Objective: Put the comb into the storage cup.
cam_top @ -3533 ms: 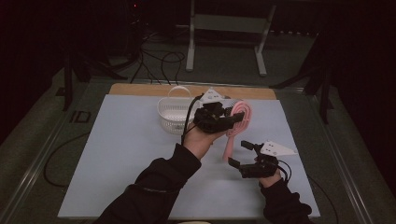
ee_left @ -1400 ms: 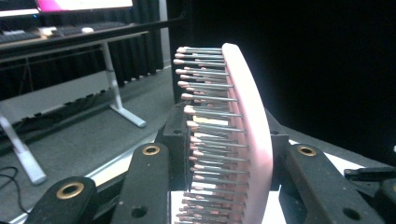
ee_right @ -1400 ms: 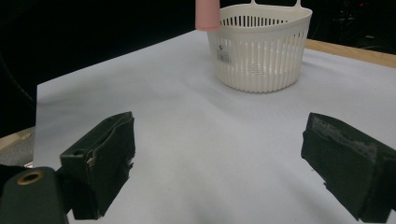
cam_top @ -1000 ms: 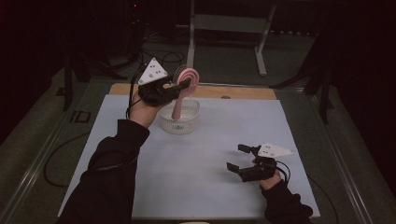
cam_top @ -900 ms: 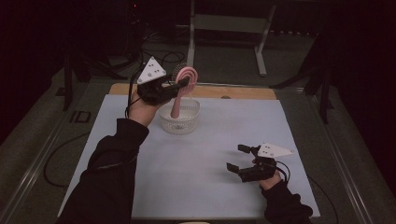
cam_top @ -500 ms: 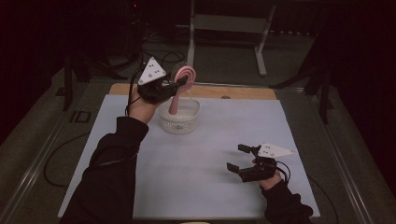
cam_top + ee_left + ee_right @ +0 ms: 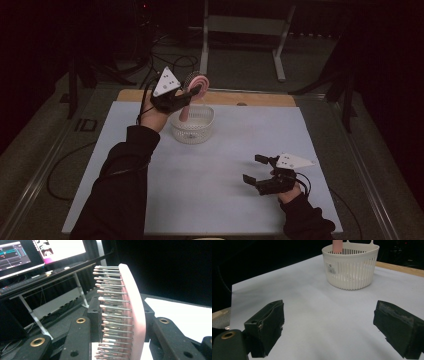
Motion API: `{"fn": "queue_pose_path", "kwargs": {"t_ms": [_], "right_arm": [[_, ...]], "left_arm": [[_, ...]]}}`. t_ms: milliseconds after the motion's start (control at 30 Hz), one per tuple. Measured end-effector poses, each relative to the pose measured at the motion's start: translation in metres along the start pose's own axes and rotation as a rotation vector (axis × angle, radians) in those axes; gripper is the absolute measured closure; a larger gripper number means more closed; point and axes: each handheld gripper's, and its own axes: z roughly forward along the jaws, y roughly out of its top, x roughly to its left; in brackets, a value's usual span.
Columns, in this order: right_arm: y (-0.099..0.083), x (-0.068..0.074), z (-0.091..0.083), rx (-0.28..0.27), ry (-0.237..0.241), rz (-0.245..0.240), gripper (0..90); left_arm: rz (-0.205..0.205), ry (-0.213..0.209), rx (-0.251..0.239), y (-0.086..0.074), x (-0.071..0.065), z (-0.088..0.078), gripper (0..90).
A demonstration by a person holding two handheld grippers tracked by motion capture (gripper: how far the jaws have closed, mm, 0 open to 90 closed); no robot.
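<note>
Up over the far part of the pale blue surface (image 7: 200,190), the person's left forearm reaches forward with the left hand-held gripper (image 7: 192,92) raised above the white slatted plastic basket (image 7: 193,125), while the right hand-held gripper (image 7: 257,170) rests low near the front right, pointing toward the basket. Partly hidden, the pink paddle hairbrush with metal bristles (image 7: 130,312) has its handle end inside the basket behind the rim. Clamped on the brush head, the left jaws hold it upright; the right jaws stand wide apart with nothing between them.
</note>
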Motion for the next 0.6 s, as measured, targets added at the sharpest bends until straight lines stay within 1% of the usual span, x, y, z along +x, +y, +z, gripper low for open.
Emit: {"fn": "queue_pose_path", "kwargs": {"t_ms": [67, 200, 267, 300, 467, 533, 600], "right_arm": [[0.0, 0.0, 0.0, 0.001, -0.001, -0.002, 9.5], [0.0, 0.0, 0.0, 0.003, 0.001, 0.001, 9.5], [0.0, 0.0, 0.0, -0.002, 0.004, 0.004, 9.5], [0.0, 0.0, 0.0, -0.001, 0.003, 0.005, 9.5], [0.0, 0.0, 0.0, -0.001, 0.004, 0.007, 9.5], [-0.001, -0.001, 0.0, 0.0, 0.007, 0.008, 9.5], [-0.001, 0.0, 0.001, 0.0, 0.004, 0.005, 9.6]], "left_arm": [[0.0, 0.006, 0.004, -0.003, 0.001, 0.001, 66.0], [-0.027, 0.005, 0.007, -0.01, 0.003, 0.003, 66.1], [-0.017, 0.004, 0.0, -0.014, 0.003, 0.004, 66.0], [-0.018, 0.006, -0.003, -0.016, 0.003, 0.005, 66.1], [-0.013, 0.007, 0.012, -0.024, 0.002, 0.009, 66.1], [-0.017, 0.003, 0.018, -0.028, 0.002, 0.01, 66.1], [-0.007, 0.006, 0.029, -0.031, 0.001, 0.012, 66.0]]}}
